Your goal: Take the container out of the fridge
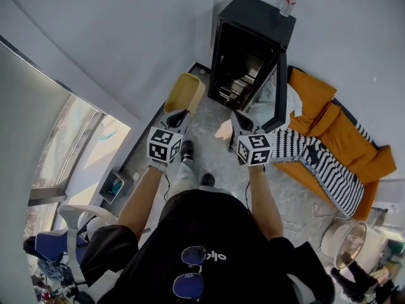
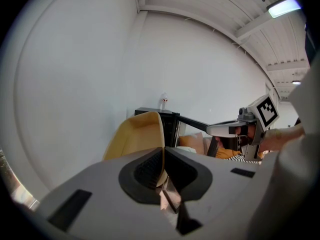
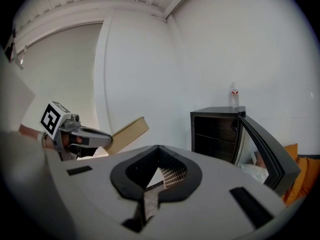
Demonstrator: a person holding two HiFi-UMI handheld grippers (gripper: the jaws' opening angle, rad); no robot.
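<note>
Bottle (image 1: 288, 2) on fridge (image 1: 253, 14); container (image 1: 183, 92) before it — left; sofa (image 1: 342, 128) right.

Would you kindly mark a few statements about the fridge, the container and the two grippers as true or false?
1. The left gripper grips the yellow container by its wall. True.
2. The fridge is shut. False: its door stands open.
3. A bottle stands on top of the fridge. True.
4. The yellow container sits on a fridge shelf. False: it is outside the fridge, held up in front of it.
5. The right gripper also grips the yellow container. False: its fingers are together on nothing, apart from the container.
</note>
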